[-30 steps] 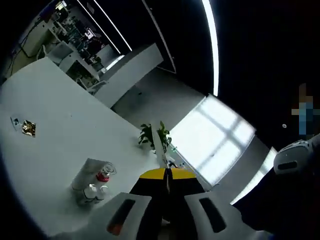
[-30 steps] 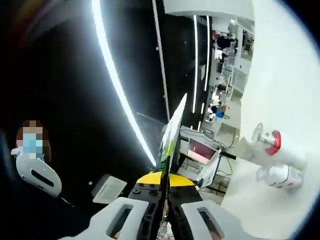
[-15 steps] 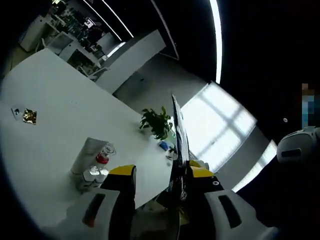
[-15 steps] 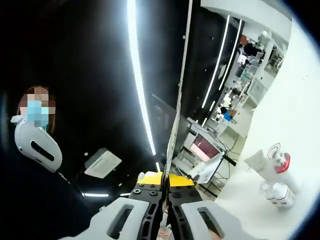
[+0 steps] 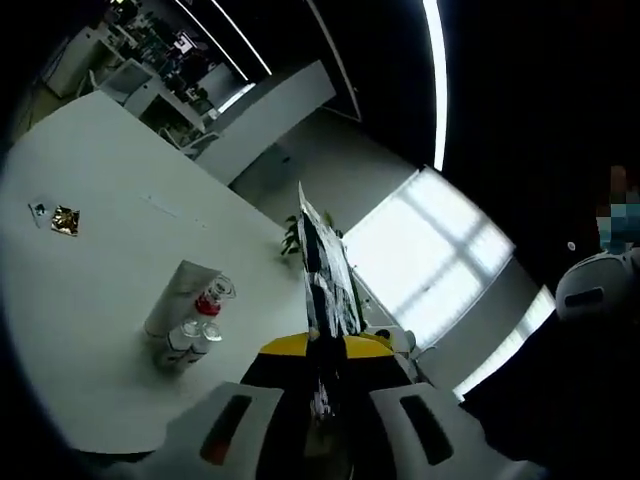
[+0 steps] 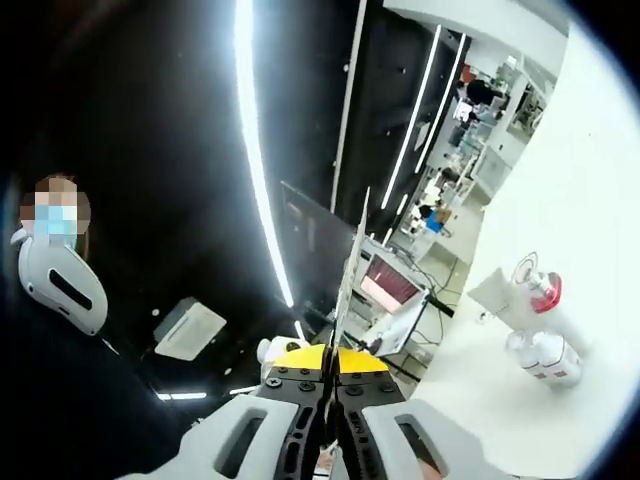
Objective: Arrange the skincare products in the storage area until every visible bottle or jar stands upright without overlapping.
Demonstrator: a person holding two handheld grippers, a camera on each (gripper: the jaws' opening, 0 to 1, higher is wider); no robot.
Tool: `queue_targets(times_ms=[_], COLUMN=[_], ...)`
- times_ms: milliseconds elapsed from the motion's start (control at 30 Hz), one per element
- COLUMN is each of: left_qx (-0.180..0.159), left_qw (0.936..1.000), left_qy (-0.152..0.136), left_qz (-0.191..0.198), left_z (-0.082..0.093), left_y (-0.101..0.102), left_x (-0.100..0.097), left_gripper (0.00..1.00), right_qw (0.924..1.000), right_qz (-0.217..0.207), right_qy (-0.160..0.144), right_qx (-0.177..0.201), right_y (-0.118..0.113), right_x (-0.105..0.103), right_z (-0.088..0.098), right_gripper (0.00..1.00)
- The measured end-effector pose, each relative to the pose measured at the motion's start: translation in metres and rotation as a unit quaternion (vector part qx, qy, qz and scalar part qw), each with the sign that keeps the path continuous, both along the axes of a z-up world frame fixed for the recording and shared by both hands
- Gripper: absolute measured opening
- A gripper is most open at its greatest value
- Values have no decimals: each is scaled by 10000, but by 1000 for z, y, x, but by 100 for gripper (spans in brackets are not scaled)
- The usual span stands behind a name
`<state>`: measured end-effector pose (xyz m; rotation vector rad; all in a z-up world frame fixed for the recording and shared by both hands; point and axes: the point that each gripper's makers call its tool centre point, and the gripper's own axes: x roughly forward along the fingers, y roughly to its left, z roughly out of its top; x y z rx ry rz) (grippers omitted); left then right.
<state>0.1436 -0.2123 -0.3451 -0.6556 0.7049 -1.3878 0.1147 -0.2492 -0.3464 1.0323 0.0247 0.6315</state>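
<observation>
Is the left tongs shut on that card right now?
Shut. In the left gripper view, the left tongs have yellow-tipped jaws closed together on the thin card, which sticks up edge-on.

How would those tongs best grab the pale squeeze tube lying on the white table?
Probably by its flat sealed end: the tube seems to lie on the table with that end pointing away from the red-capped bottle beside it. Come from that free end, closing across the thin faces. The left tongs and right tongs each pinch a thin sheet now.

A broad white counter carries clustered skincare containers and, well apart, a small gold foil packet.
</observation>
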Motion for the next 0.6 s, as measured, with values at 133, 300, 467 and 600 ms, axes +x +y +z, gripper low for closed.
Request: queue_targets(times_ms=[133, 300, 467, 600], left_qx=[122, 141, 172, 187], left_qw=[9998, 9998, 9995, 9995], left_qy=[-138, -161, -242, -194], left_qz=[36, 60, 128, 170], left_z=[-3, -1, -1, -5], left_y=[-2, -3, 0, 2], left_x=[0, 1, 6, 9], left_gripper=[0, 0, 0, 0], right_qw=[9999, 9998, 9980, 9951], right_qz=[-99, -47, 142, 220], right_qy=[20, -168, -218, -283], right_qx=[-138, -115, -575, -926], right_y=[-3, -4, 7, 16], right_x=[0, 0, 0, 0], right_z=[-3, 4, 1, -4], right_gripper=[0, 5, 29, 46])
